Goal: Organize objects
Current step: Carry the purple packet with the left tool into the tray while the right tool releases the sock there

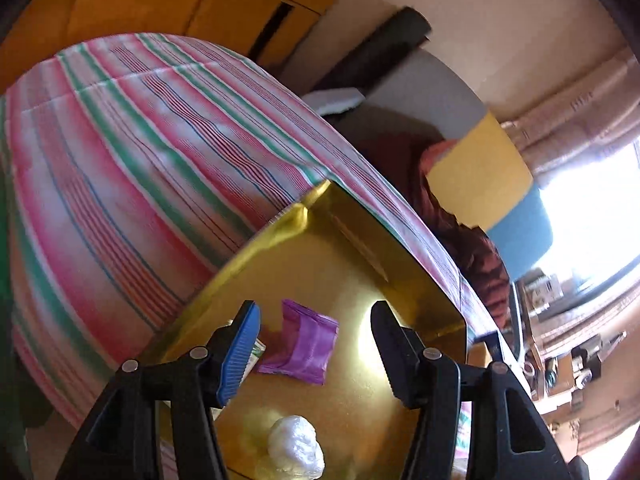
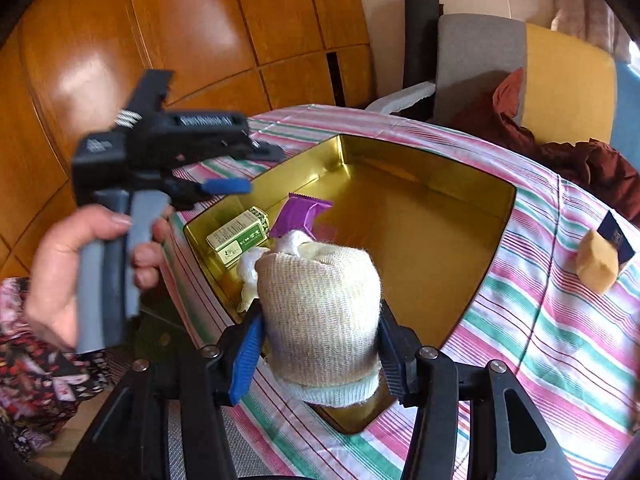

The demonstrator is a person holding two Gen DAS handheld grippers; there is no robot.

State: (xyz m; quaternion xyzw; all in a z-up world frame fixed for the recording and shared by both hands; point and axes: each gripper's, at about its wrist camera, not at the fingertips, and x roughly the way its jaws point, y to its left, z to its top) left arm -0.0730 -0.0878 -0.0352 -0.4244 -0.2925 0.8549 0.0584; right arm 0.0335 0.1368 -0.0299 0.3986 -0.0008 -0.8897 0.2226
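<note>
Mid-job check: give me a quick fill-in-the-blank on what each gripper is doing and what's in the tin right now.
1. The right gripper is shut on a rolled beige ____.
2. The left gripper is ____, holding nothing.
3. The packet lying in the gold tin is ____ in colour.
4. The yellow sponge lies ____ the tin, on the striped cloth.

Missing words: sock; open; purple; outside

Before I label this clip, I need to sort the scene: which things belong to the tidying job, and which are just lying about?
Job:
gold tin
rolled sock in right gripper
purple packet
green box
white plastic wad
sponge
left gripper, open

Lying about:
striped cloth
chair
red garment
</note>
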